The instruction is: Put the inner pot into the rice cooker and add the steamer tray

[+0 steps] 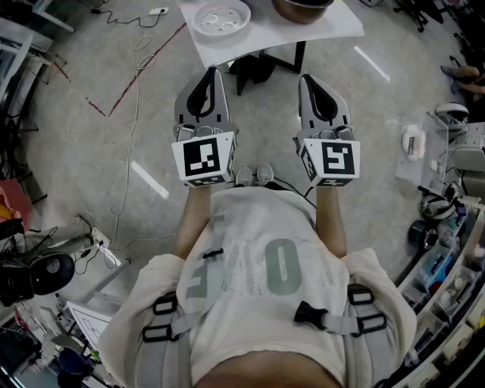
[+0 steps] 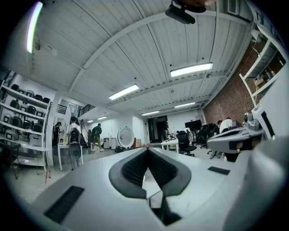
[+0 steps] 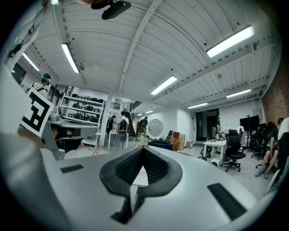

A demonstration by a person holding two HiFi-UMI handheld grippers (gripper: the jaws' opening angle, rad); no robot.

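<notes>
Over grey floor [image 1: 83, 144] near a white table [image 1: 265, 36], left gripper [image 1: 211, 71] and right gripper [image 1: 306, 77] are closed, empty.

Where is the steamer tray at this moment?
In the head view, the white steamer tray lies on the white table at the top edge, left of the metal inner pot and ahead of the left gripper.

Head view: table [image 1: 337, 26] cut by top edge, only near strip + leg seen. metal pot [image 1: 303, 7] mostly out of pic, just lower part shows. white tray [image 1: 221, 18] clipped at top. hands hidden behind marker cubes [image 1: 204, 159]. shoes [image 1: 254, 176] half under shirt. Left gripper view: distant ppl [image 2: 97, 134] too small to tell.
</notes>
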